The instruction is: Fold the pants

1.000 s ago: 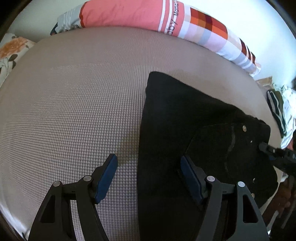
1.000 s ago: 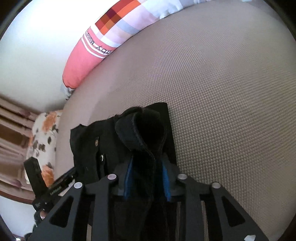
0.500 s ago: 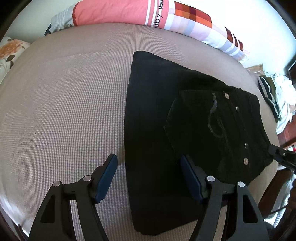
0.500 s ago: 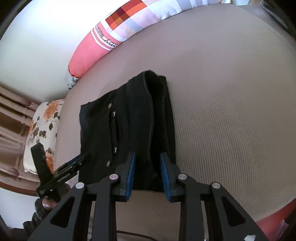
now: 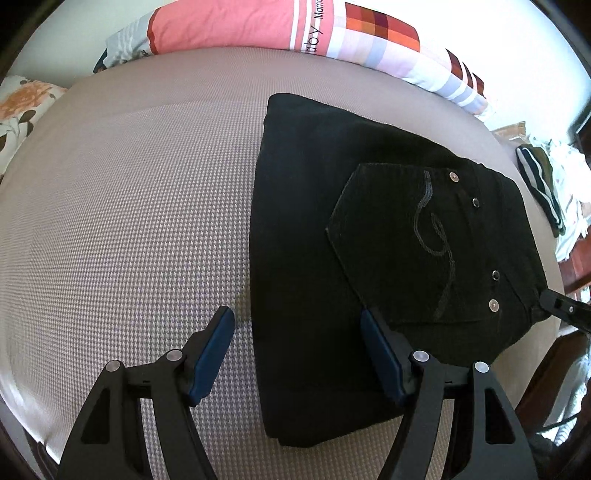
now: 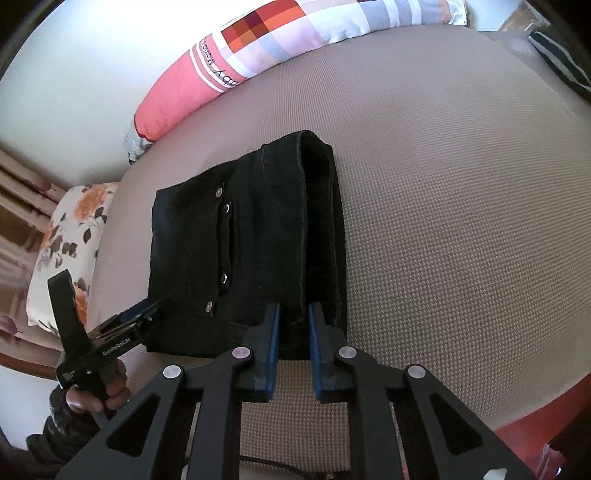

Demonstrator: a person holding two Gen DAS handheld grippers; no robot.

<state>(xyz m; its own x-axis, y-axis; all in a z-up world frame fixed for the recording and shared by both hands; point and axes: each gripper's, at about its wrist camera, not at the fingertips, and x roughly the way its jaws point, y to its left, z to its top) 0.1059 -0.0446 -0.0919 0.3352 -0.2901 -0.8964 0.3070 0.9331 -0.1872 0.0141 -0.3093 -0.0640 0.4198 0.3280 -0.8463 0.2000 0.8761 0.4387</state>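
Black pants lie folded into a thick rectangle on the beige bed, back pocket with rivets facing up. They also show in the right wrist view. My left gripper is open and empty, hovering over the near left edge of the pants. My right gripper is shut on the near edge of the folded pants' waistband. In the right wrist view the left gripper shows at the pants' left corner, held by a hand.
A long pink and checked pillow lies along the far edge of the bed by the wall. A floral pillow lies at one end. A heap of other clothes lies off the right side. The wooden bed frame shows below.
The lifted fold has been laid down flat, so the pants now lie as a neat rectangle. Both grippers have drawn back toward the near edge. The right gripper stays shut on the fabric.
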